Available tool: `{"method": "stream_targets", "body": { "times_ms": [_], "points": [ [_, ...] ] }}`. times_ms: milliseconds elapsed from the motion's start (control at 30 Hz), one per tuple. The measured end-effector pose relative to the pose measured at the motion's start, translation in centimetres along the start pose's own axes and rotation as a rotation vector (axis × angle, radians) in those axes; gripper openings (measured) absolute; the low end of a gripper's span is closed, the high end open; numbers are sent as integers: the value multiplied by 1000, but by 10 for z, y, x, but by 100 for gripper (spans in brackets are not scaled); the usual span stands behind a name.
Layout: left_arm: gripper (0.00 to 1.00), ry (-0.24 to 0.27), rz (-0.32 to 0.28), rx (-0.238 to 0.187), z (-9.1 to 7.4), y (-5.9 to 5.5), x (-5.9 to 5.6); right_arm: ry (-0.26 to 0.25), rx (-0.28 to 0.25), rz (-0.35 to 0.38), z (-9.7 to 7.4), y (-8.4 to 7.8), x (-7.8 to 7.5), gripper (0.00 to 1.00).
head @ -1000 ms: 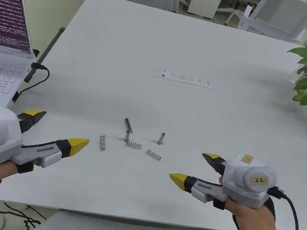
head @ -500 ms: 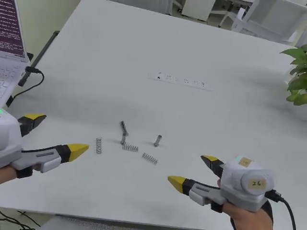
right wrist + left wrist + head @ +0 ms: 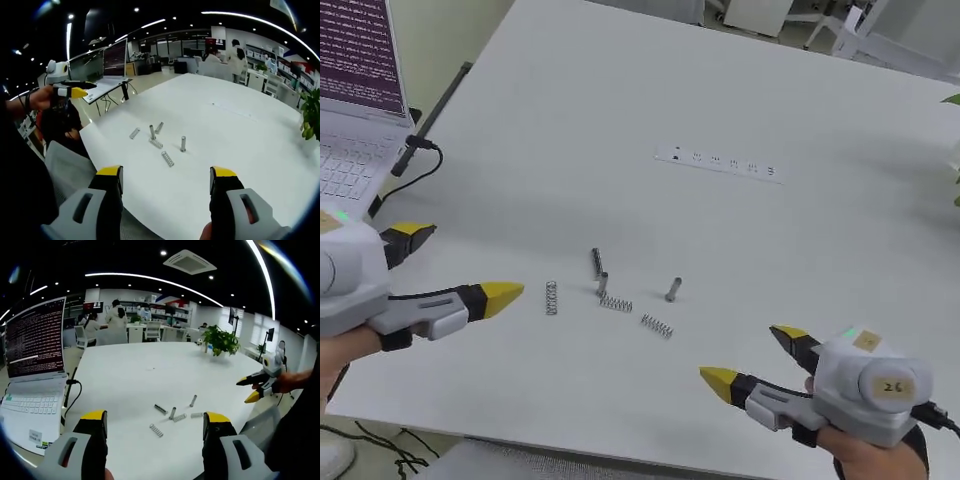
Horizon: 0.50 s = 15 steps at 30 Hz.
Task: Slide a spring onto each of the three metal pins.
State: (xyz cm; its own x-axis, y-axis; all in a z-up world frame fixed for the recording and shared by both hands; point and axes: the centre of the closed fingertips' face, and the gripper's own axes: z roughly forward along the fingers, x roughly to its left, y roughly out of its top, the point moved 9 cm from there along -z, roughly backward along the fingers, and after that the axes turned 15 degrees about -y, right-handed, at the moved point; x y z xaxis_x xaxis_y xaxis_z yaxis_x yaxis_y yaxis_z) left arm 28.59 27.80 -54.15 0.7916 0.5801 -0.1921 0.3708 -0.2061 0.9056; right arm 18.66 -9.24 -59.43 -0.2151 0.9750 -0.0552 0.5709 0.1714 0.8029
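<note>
Three small metal pins rest on the white table (image 3: 620,120): one lies flat (image 3: 596,262), one stands upright (image 3: 603,284), and another stands to the right (image 3: 672,290). Three loose springs lie beside them: one to the left (image 3: 551,297), one in the middle (image 3: 615,304), one to the right (image 3: 657,325). My left gripper (image 3: 460,262) hovers open just left of the left spring, holding nothing. My right gripper (image 3: 752,355) is open and empty near the front edge, right of the right spring. The left gripper view shows the pins (image 3: 172,413) and springs (image 3: 156,430) ahead of its jaws; the right gripper view shows them too (image 3: 183,143).
An open laptop (image 3: 355,110) sits at the left edge with a black cable (image 3: 410,165) beside it. A white power strip (image 3: 720,163) lies beyond the pins. A potted plant (image 3: 220,340) stands at the far side. The table's front edge (image 3: 620,445) is close to both grippers.
The head view has shifted a little. Pins and springs lie where they were. Both grippers stay open and in about the same places.
</note>
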Motion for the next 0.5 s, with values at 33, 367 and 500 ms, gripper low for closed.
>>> {"method": "stream_targets", "body": {
  "times_ms": [33, 367, 500],
  "points": [
    [75, 1, 2, 3, 0, 0, 0, 1, -1, 1, 0, 0, 0, 69],
    [75, 2, -3, 18, 4, -4, -3, 13, -4, -5, 3, 4, -4, 69],
    [75, 3, -7, 18, 4, -4, -3, 19, -4, -6, 5, 4, -4, 69]
  ]
}}
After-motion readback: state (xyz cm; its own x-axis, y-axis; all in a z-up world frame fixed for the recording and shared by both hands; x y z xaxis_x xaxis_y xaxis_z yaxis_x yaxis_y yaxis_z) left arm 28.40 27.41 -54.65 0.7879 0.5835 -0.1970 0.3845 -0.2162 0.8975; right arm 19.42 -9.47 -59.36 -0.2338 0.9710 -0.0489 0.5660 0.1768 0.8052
